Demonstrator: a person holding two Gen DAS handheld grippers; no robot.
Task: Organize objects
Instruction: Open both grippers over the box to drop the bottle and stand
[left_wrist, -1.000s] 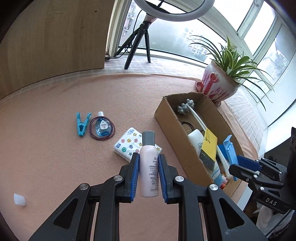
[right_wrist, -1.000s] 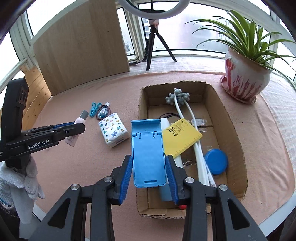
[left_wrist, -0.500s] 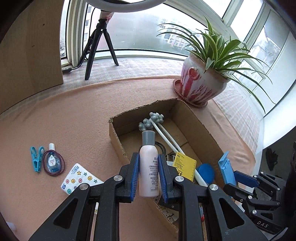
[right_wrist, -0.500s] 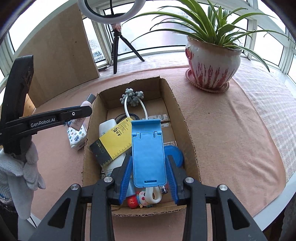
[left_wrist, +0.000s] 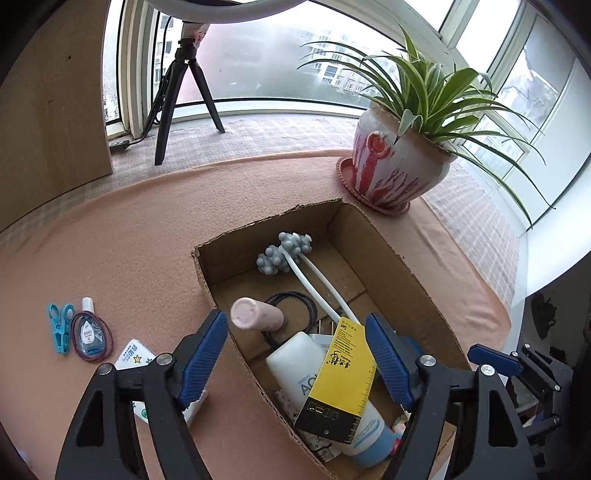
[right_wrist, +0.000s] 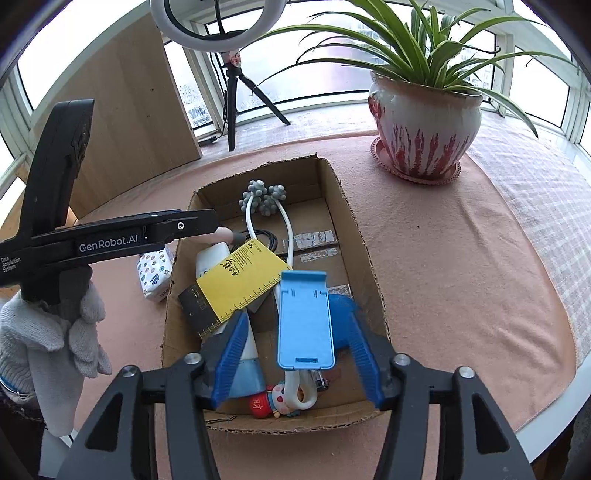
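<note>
Pink bottle (left_wrist: 256, 314) lies free between our spread left gripper (left_wrist: 295, 354) jaws, which just opened; only our right view shows the blue stand (right_wrist: 304, 319) loose between the right gripper (right_wrist: 295, 358) jaws, also just opened.

Ahead of me a spiky green plant in a red-and-white ceramic pot (left_wrist: 397, 173) is sitting on the pink felt-covered tabletop (left_wrist: 129, 236), and a black tripod (left_wrist: 184, 96) is standing by the window.

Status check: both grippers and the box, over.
Left gripper jaws just opened, pink bottle dropping into cardboard box. Right gripper jaws just opened, blue stand released. Nothing blocking.
</note>
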